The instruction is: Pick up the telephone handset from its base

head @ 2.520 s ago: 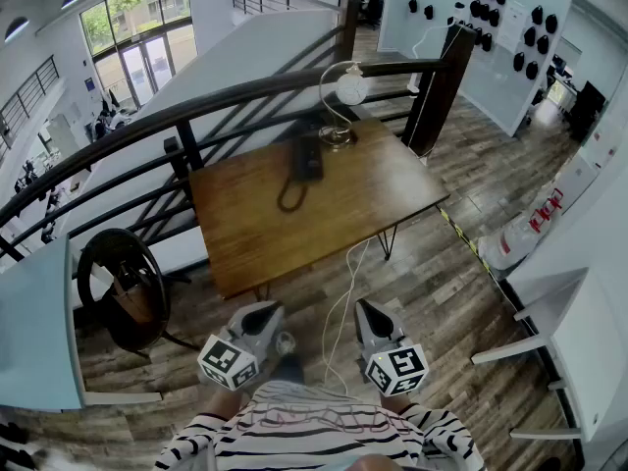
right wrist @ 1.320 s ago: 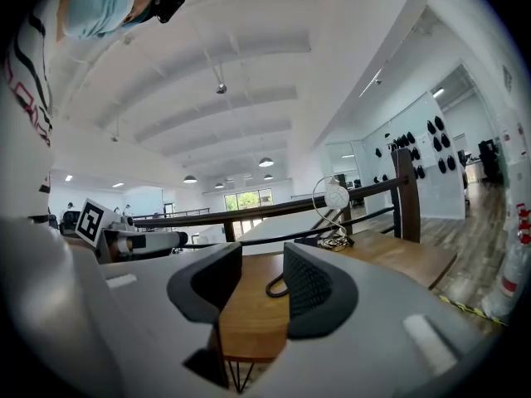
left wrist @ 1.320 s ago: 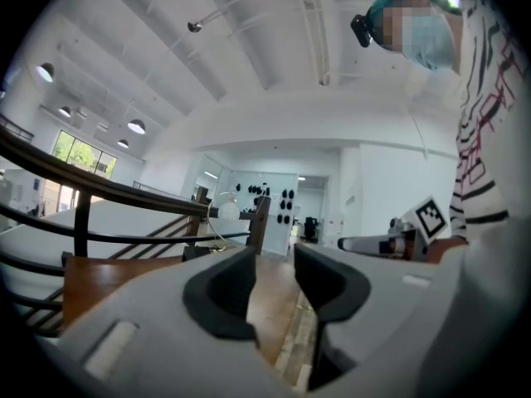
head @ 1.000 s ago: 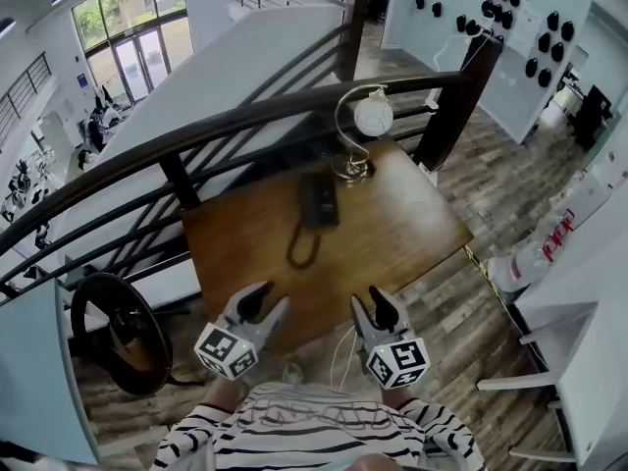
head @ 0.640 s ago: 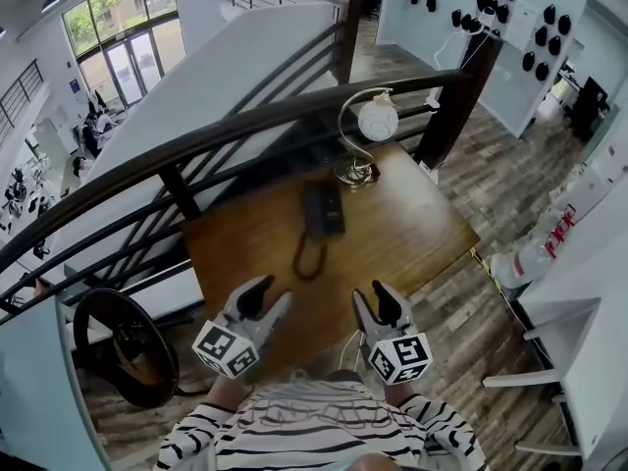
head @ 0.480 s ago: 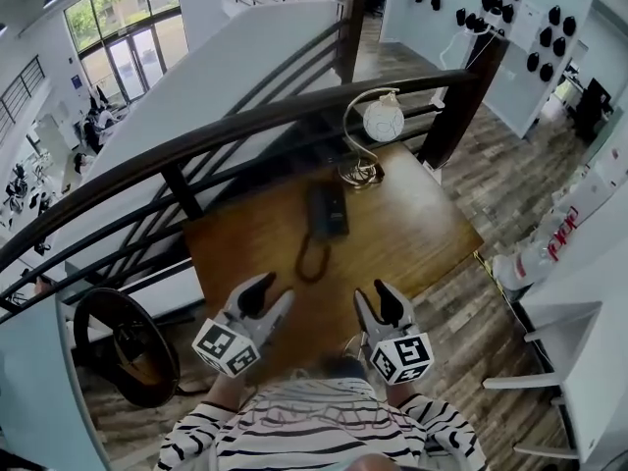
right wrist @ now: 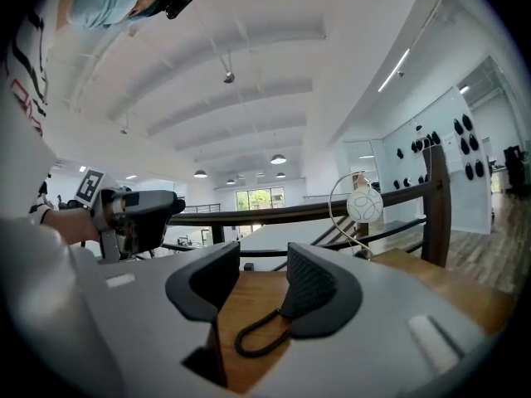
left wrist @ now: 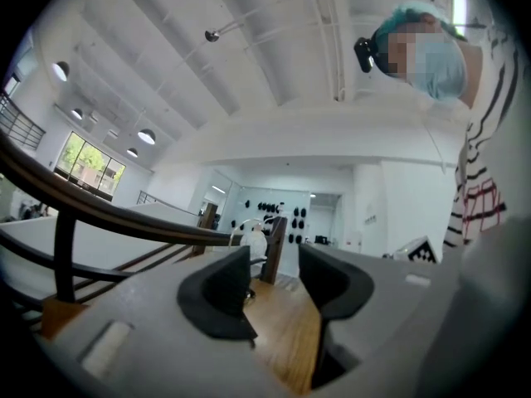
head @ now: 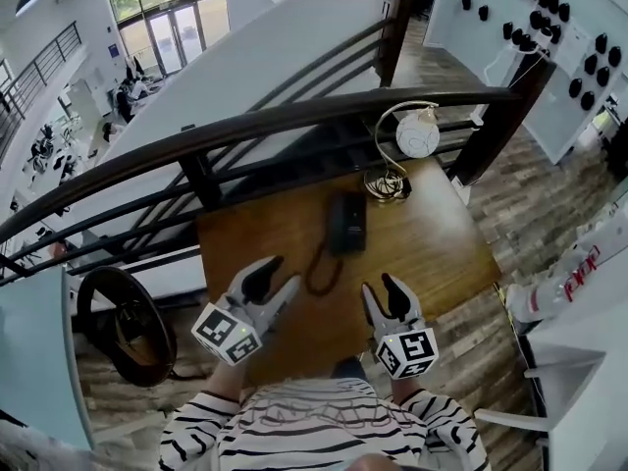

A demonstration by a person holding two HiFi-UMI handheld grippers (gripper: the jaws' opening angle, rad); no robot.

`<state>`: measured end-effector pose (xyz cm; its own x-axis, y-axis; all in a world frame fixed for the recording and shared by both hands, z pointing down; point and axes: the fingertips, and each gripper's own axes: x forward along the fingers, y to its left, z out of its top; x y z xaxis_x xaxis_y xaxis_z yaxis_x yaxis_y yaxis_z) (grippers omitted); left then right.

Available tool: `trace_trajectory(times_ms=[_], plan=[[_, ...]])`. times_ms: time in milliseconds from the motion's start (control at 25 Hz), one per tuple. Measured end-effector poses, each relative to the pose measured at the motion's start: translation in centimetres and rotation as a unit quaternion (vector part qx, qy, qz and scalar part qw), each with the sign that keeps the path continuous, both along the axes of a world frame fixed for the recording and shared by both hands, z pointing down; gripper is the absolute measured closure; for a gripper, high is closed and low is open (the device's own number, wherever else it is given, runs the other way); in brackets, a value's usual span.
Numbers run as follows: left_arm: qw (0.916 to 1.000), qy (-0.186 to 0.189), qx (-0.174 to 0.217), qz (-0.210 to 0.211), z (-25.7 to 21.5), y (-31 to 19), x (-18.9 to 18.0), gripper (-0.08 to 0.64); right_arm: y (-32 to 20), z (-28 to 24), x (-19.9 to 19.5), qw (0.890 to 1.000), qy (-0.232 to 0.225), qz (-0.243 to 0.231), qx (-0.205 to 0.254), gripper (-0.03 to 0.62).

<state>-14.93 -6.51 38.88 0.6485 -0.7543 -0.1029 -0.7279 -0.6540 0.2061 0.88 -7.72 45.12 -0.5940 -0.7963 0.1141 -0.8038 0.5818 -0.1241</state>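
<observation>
railing (head: 245, 126): dark, runs behind the lamp; clear of the reach.
worktop (head: 442, 248): wooden, carries lamp and phone.
lamp (head: 417, 133): globe overhangs; a wide swing could knock it.
left gripper (head: 277, 275): well short of the lamp, fingers apart, just been opening, nothing between.
right gripper (head: 381, 290): alongside, fingers apart, empty.
telephone handset (head: 345, 214): on its base (head: 351, 245), just beside the lamp's foot, untouched.
coiled cord (head: 319, 273): loops away from the lamp toward the grippers; may snag fingers or drag the base on lift.
</observation>
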Motion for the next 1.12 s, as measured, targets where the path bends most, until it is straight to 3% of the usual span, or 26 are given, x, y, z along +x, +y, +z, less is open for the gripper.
trace_trajectory(times_ms=[440,680,1120], plan=[[0.9986,-0.008,-0.01,-0.052,0.8,-9.4,2.1,0.377,-9.7,1.1,1.4,0.997,0.017,-0.074,0.001,0.42],[0.9976,-0.018,-0.044,-0.051,3.3,-16.2,4.1,0.377,-15.8,1.2,2.5,0.995,0.03,-0.097,0.009,0.42],[0.9907,-0.023,-0.124,-0.051,11.4,-24.0,6.4,0.377,-22.5,4.7,3.2,0.988,0.068,-0.14,0.008,0.42]])
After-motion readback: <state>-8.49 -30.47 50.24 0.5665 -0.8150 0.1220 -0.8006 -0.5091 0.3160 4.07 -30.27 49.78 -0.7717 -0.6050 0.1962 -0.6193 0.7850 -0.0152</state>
